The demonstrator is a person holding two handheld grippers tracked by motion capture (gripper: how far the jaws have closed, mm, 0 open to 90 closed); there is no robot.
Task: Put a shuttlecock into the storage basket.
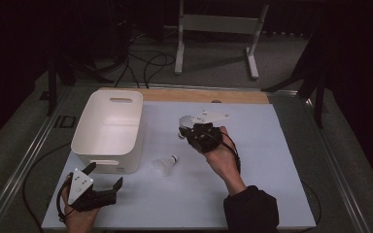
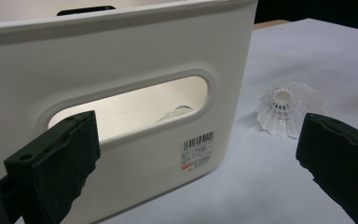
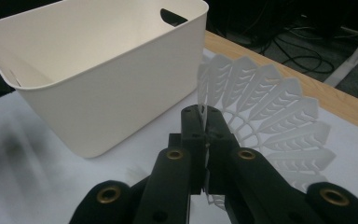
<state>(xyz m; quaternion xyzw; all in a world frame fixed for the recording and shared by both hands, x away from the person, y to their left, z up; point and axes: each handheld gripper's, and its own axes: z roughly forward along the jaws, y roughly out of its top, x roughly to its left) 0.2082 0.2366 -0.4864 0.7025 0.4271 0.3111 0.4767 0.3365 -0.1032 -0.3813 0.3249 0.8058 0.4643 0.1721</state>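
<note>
My right gripper (image 3: 205,140) pinched a white plastic shuttlecock (image 3: 265,112) by its skirt; the white plastic bin (image 1: 108,127) lay to its left, just beside.

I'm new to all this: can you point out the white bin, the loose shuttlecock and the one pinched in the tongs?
white bin (image 1: 108,127), high view, inner floor.
loose shuttlecock (image 1: 165,165), high view, its skirt.
pinched shuttlecock (image 3: 265,109), right gripper view, its skirt.

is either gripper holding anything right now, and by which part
The right gripper is shut on a white plastic shuttlecock, pinching the thin edge of its skirt. The left gripper is open and holds nothing.
</note>
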